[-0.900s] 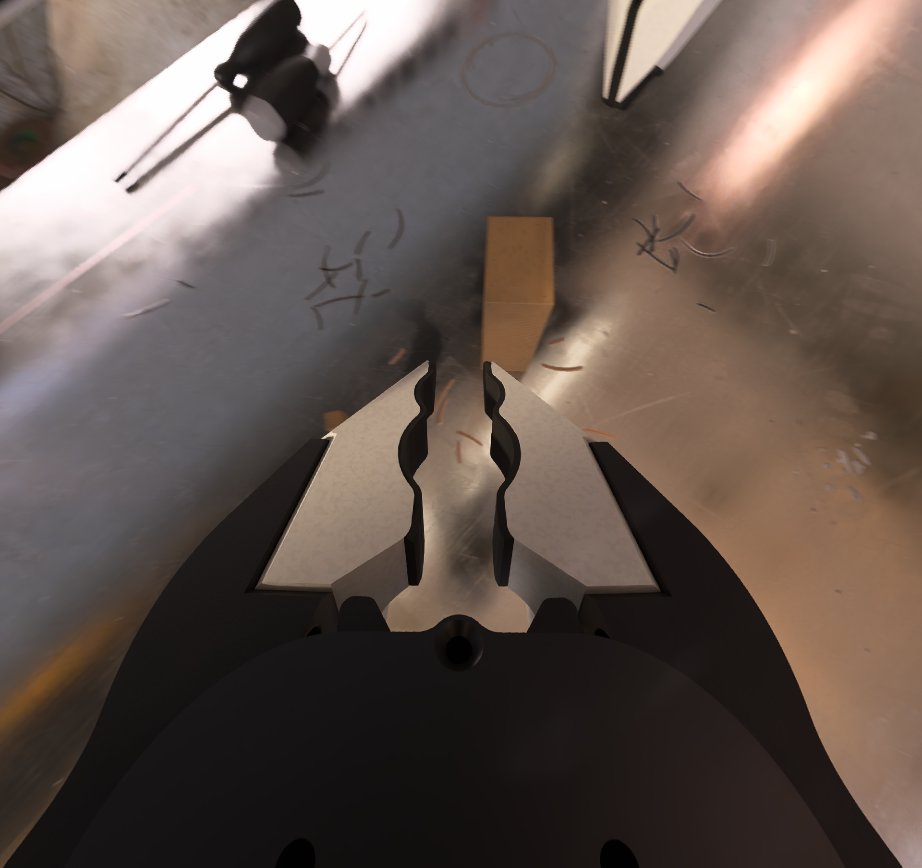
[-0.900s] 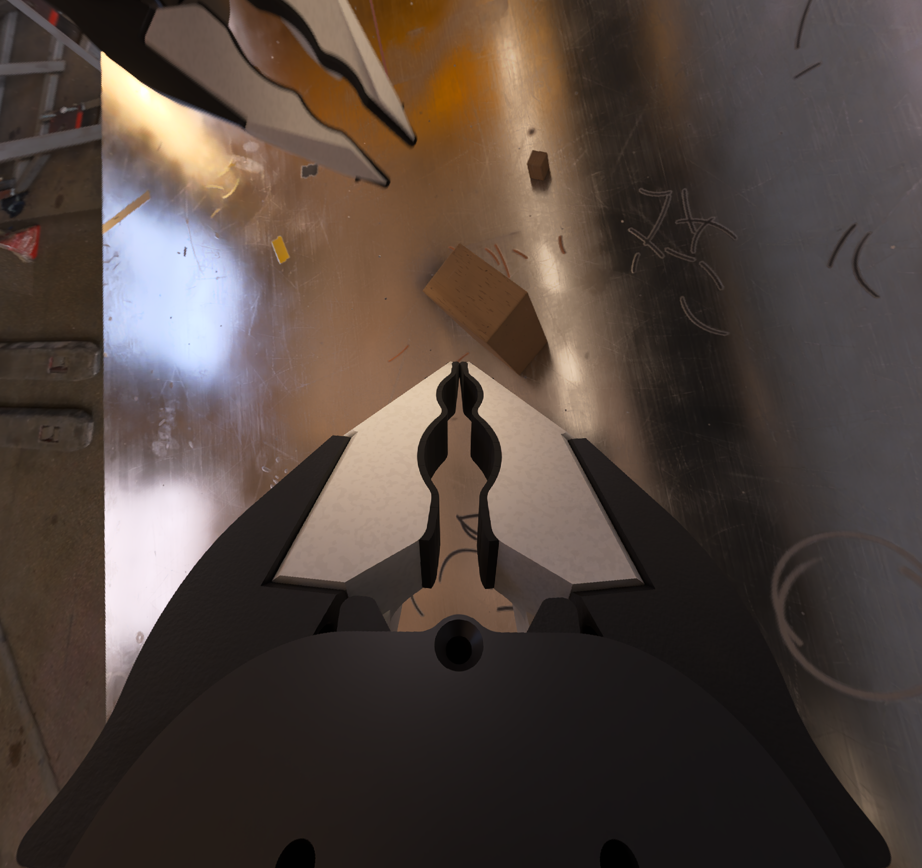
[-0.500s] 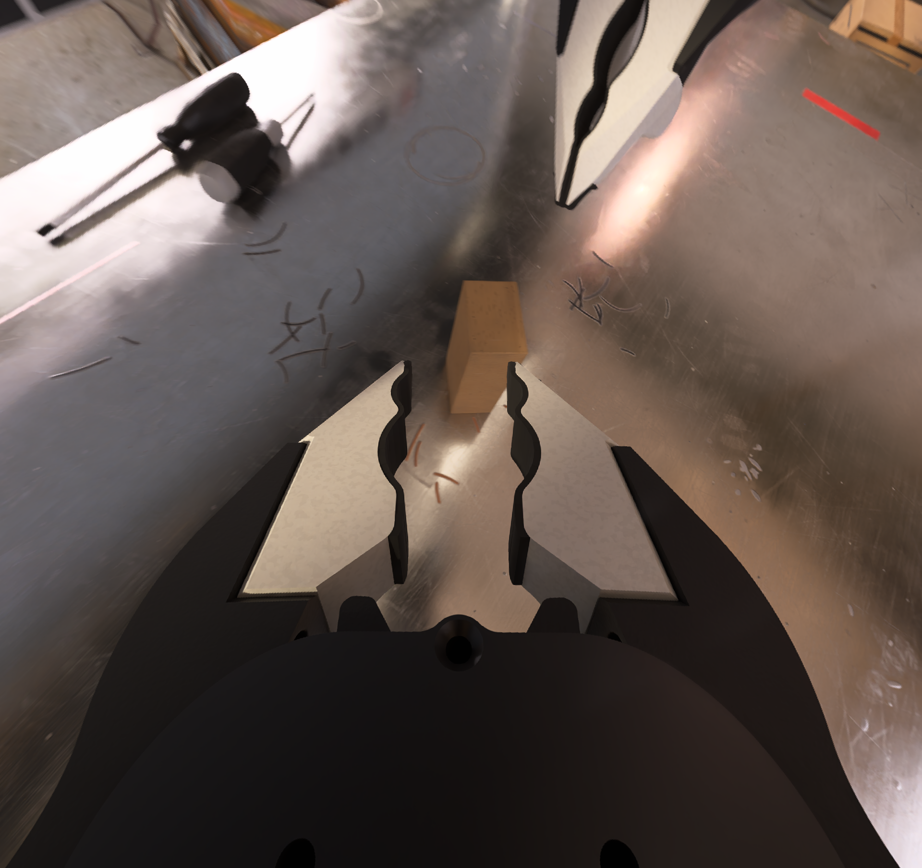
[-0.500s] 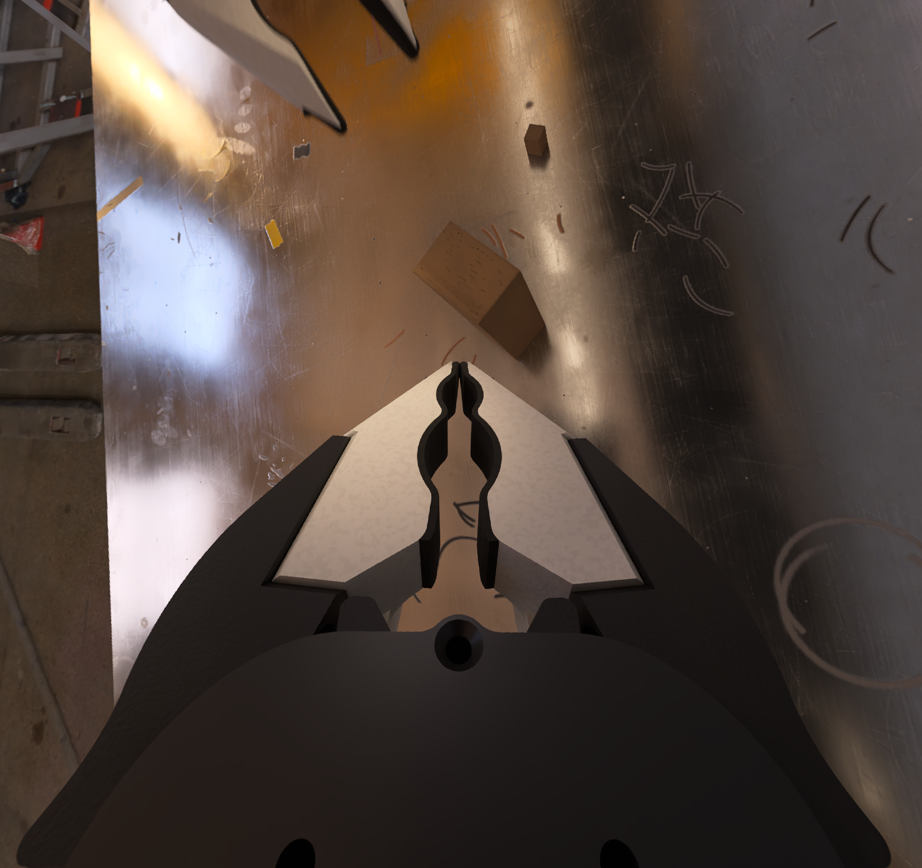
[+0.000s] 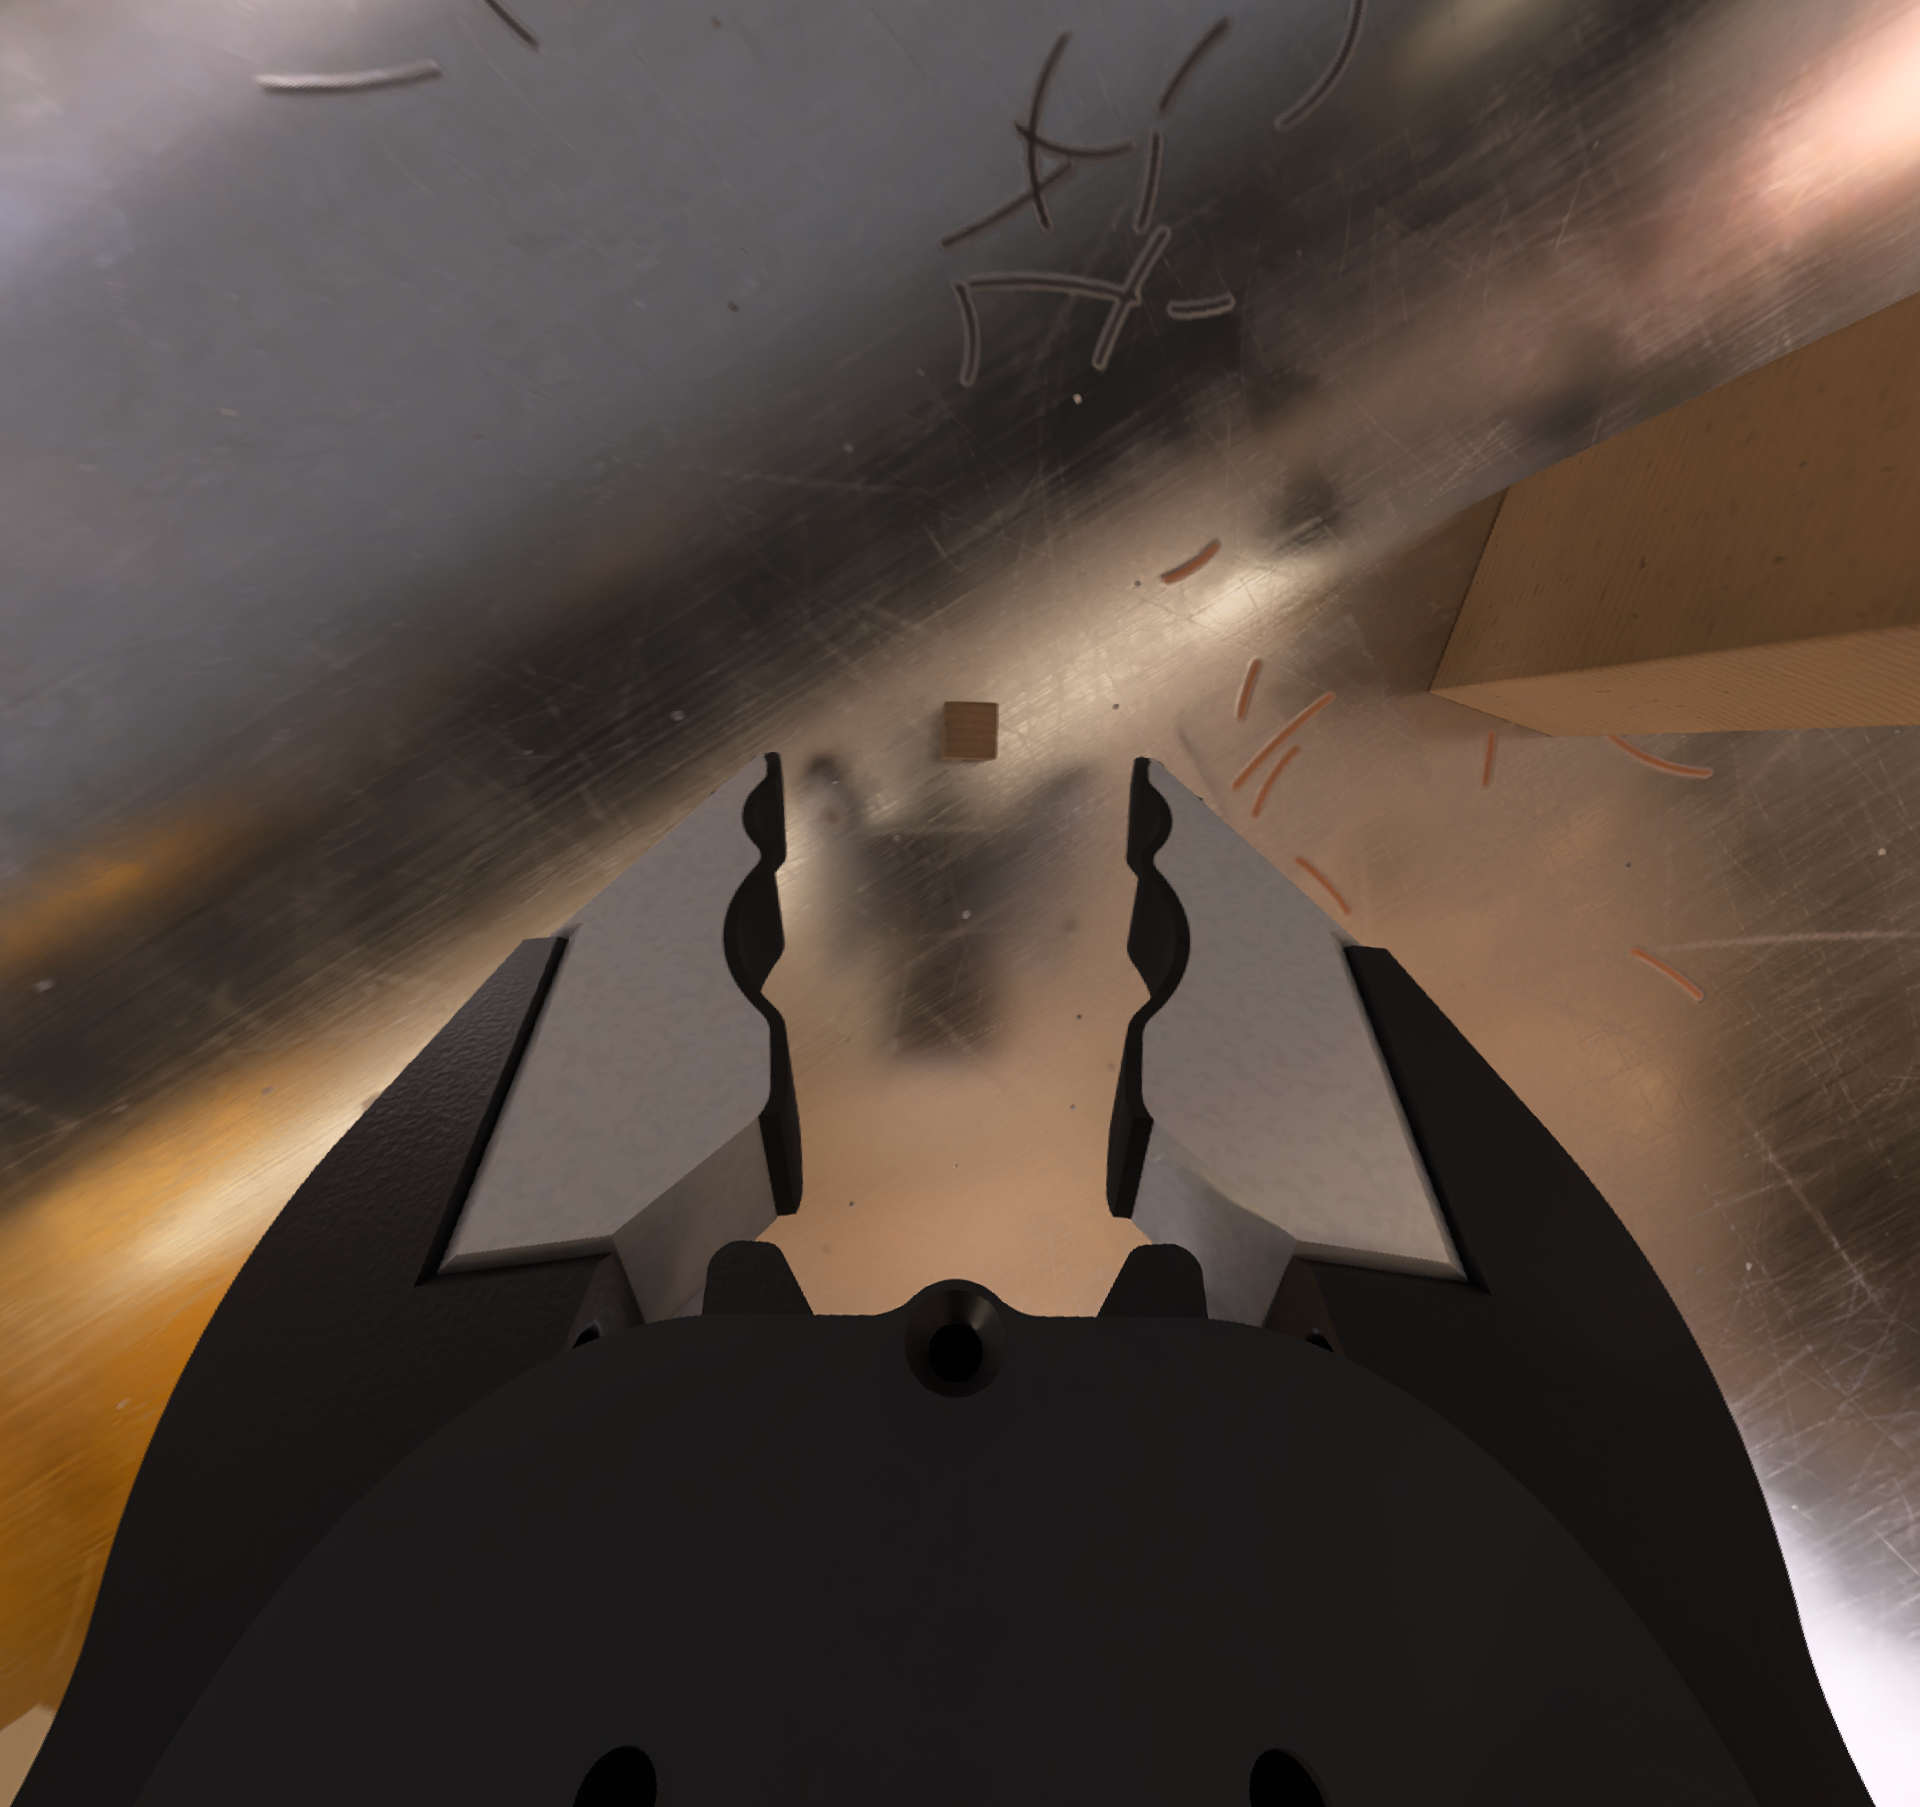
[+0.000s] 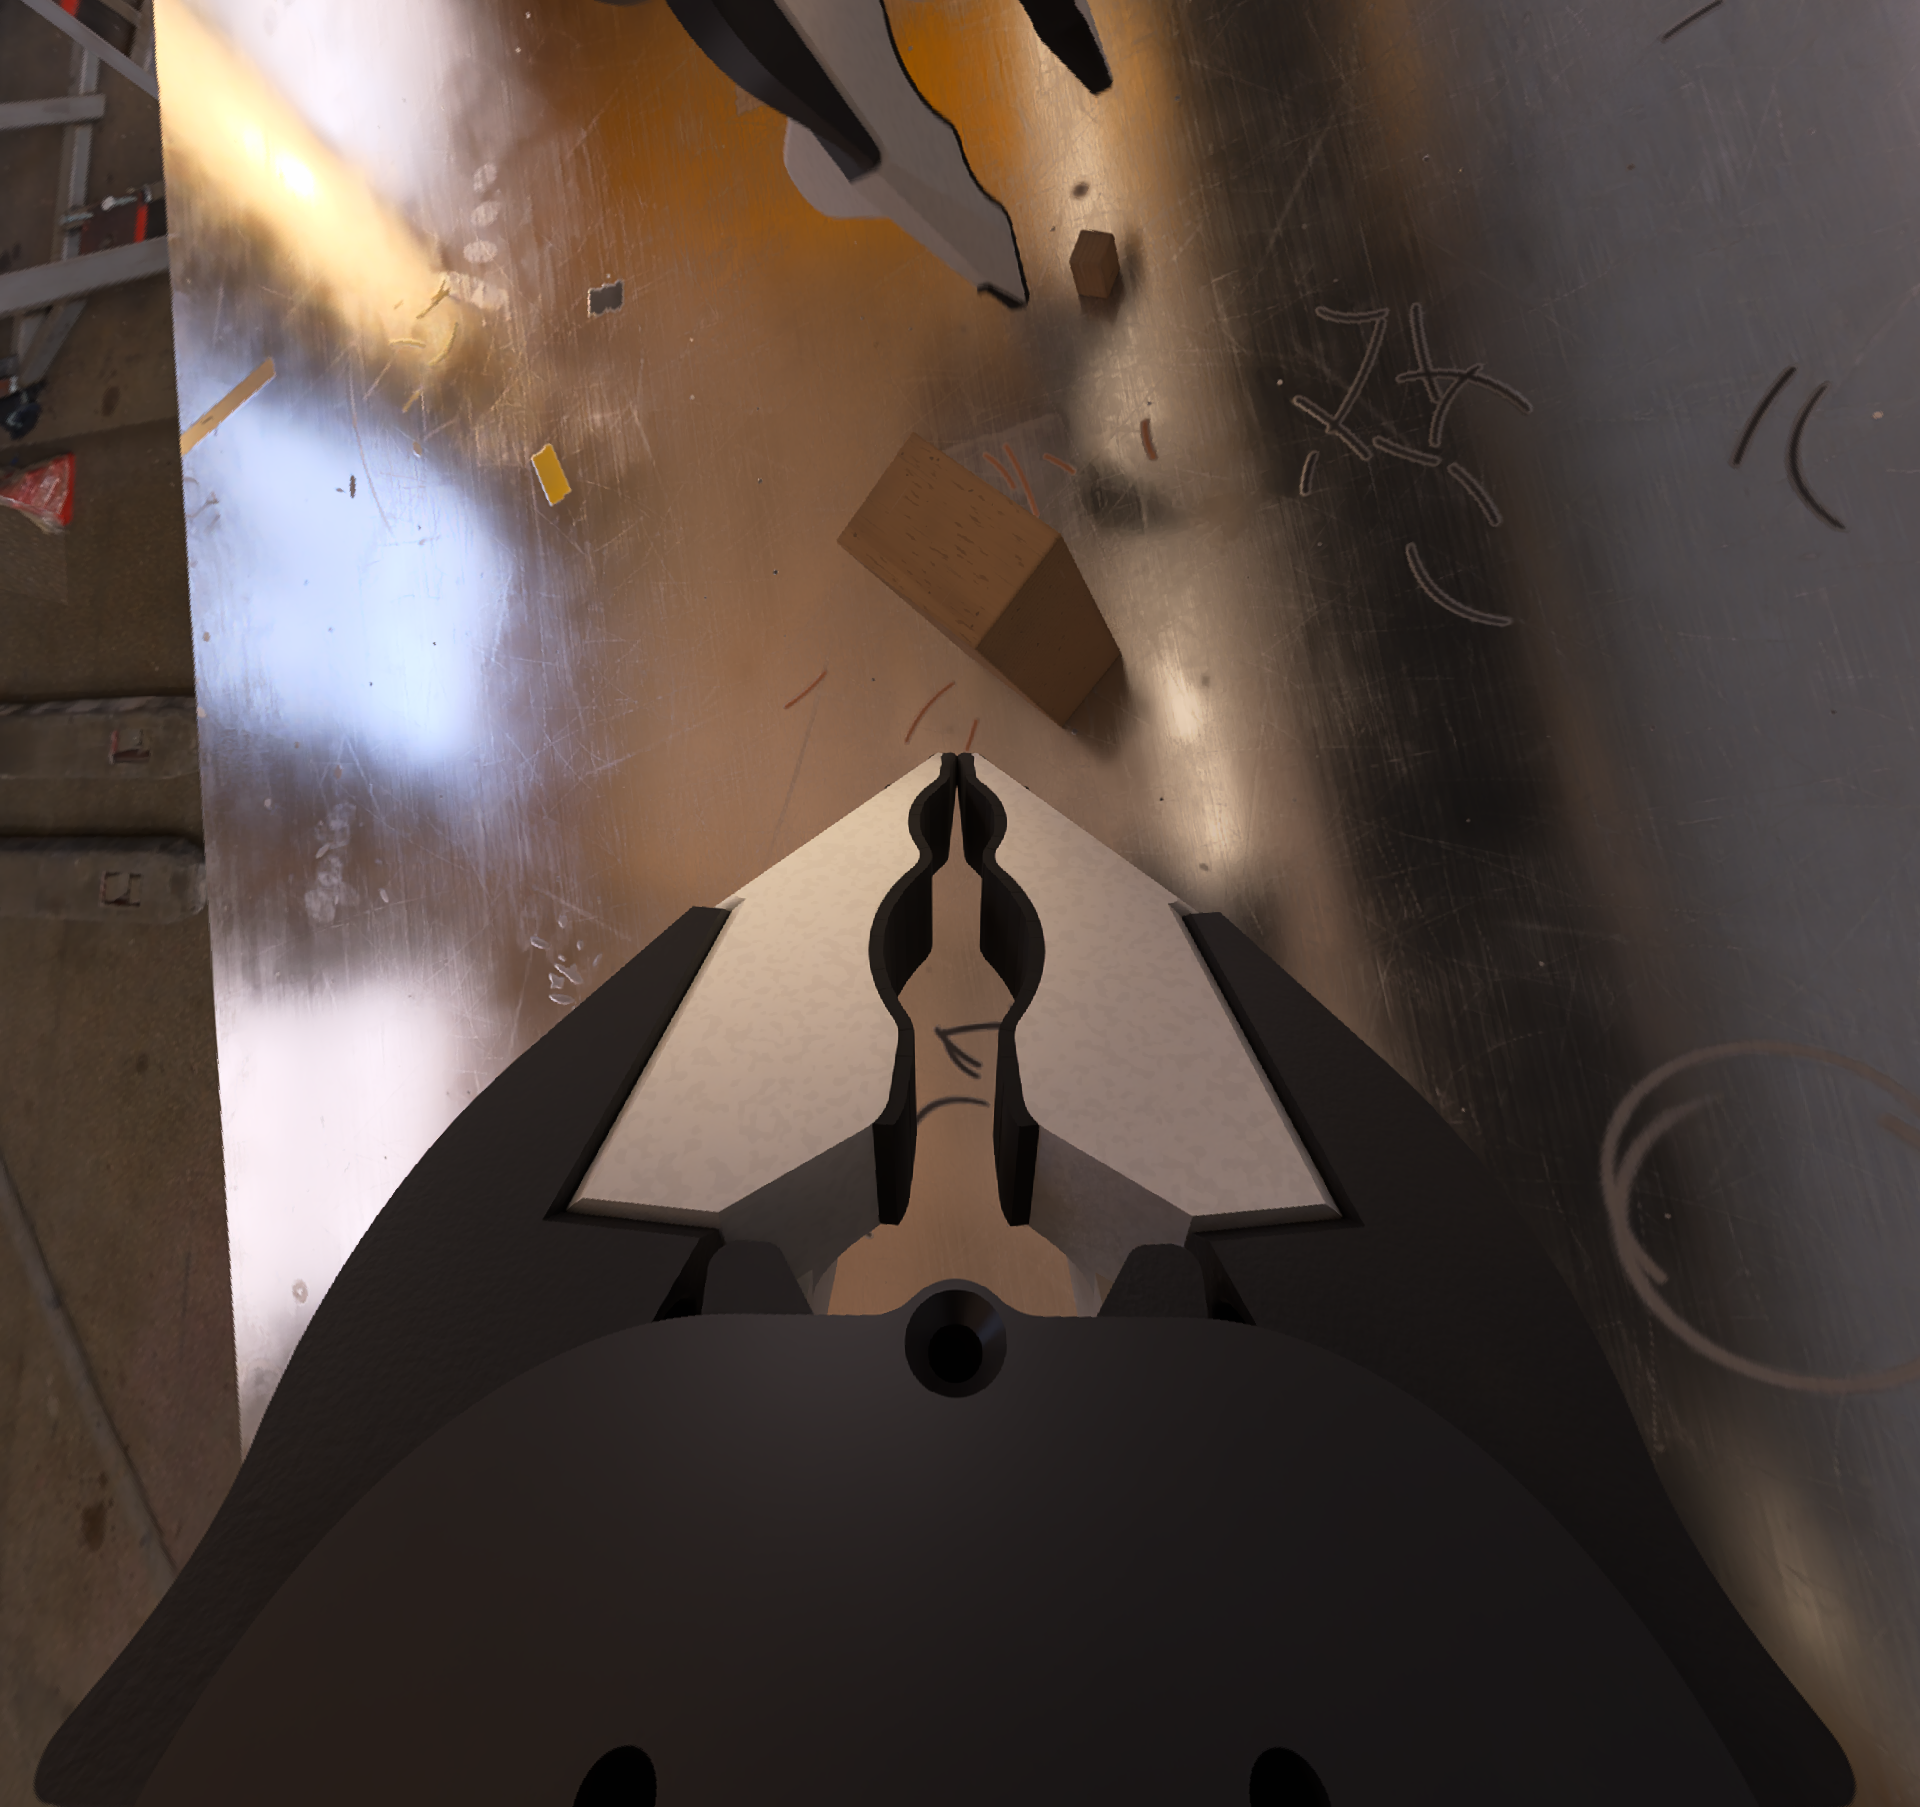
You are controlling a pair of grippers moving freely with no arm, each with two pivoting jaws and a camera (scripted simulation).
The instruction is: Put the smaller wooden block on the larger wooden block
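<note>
The small block (image 5: pixel 970 731), a tiny dark-wood cube, sits on the scratched, shiny metal table (image 5: pixel 520 407), just beyond the left gripper (image 5: pixel 956 770), whose wavy-edged jaws are spread wide and hold nothing. The big block (image 6: pixel 977 578), pale grained wood with square edges, lies well apart from it. The right gripper (image 6: pixel 957 760) hovers near the big block, tips pressed together, empty.
</note>
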